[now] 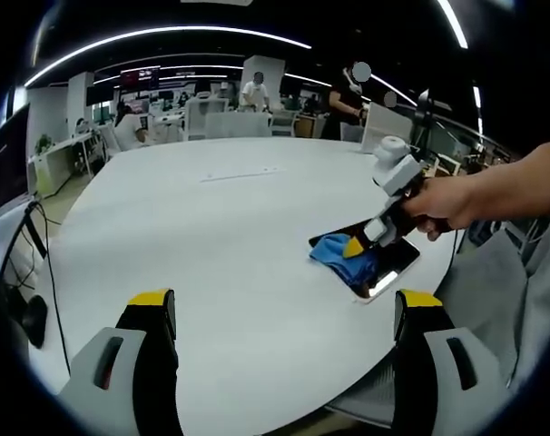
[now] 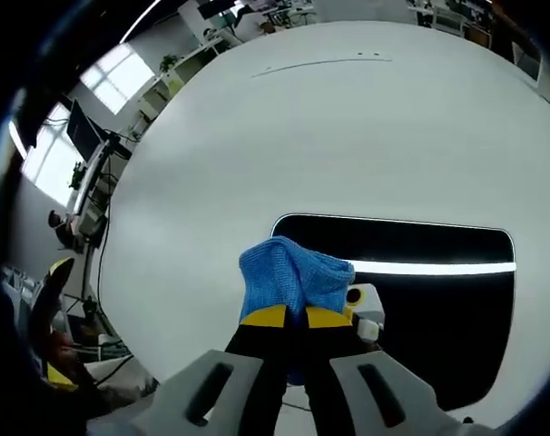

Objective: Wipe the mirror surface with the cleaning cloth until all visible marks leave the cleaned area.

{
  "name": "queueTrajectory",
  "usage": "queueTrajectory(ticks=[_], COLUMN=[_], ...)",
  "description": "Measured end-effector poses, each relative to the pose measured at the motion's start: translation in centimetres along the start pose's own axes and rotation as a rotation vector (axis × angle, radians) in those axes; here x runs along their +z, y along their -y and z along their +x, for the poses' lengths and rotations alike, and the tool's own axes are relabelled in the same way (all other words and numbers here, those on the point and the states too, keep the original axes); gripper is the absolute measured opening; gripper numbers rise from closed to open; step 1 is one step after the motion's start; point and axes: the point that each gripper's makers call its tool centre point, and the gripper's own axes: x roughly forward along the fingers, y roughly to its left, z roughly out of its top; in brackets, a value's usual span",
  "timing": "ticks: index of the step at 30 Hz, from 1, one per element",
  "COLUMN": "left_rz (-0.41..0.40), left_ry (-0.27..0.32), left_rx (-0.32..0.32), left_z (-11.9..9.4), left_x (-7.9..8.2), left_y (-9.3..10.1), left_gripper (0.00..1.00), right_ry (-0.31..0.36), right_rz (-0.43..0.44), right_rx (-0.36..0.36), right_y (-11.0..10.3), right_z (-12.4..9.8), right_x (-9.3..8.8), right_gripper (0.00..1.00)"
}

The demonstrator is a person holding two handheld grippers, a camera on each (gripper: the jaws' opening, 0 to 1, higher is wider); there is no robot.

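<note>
Left gripper view: left gripper (image 1: 284,313) jaws wide apart, nothing between, hovering over white round table (image 1: 211,236). Ahead and right of it, right gripper (image 1: 358,247) in person's hand (image 1: 447,204), tips pressing blue cleaning cloth (image 1: 337,252) onto mirror (image 1: 388,268) near table edge.

Right gripper view: right gripper (image 2: 287,317) jaws clenched on cleaning cloth (image 2: 291,272), bunched just past yellow tips. Cloth sits on mirror's left end; mirror (image 2: 438,309) dark, rectangular, bright light streak reflected across, extending right of tips.

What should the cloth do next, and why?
Probably slide along the mirror. The right gripper is shut on the blue cloth, which sits at one end of the mirror, so most of the glass lies uncovered beside it.
</note>
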Motion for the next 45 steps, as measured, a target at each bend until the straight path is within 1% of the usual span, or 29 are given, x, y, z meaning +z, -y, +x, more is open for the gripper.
queueTrajectory(ticks=[7,15,17,20,26,29,34,45], left_rz=[-0.002,-0.012,-0.014,-0.014,-0.01,-0.005,-0.009,-0.012], left_ry=[-0.002,0.006,0.009,0.01,0.007,0.004,0.004,0.004], left_rx=[-0.004,-0.006,-0.009,-0.015,-0.021,-0.022,-0.023,-0.027], left_z=[0.1,0.4,0.5,0.8,1.1,1.2,1.4,1.6], left_x=[-0.1,0.1,0.2,0.2,0.3,0.3,0.1,0.0], left_y=[0.2,0.4,0.5,0.8,1.1,1.1,1.2,1.5], left_gripper=[0.99,0.99,0.99,0.99,0.99,0.99,0.99,0.99], right_ry=[0.008,0.009,0.012,0.012,0.015,0.019,0.018,0.024], right_rz=[-0.01,-0.008,0.007,0.0,0.014,-0.005,-0.01,0.026], right_rx=[0.001,0.003,0.001,-0.008,-0.013,-0.015,-0.025,-0.02], right_y=[0.3,1.5,2.1,2.8,4.2,4.5,5.6,7.5], right_z=[0.0,-0.3,-0.5,-0.8,-1.5,-1.7,-1.8,-2.4], right_x=[0.0,-0.1,-0.2,-0.3,-0.6,-0.8,-0.7,-1.0], right_gripper=[0.0,0.0,0.0,0.0,0.0,0.0,0.0,0.0])
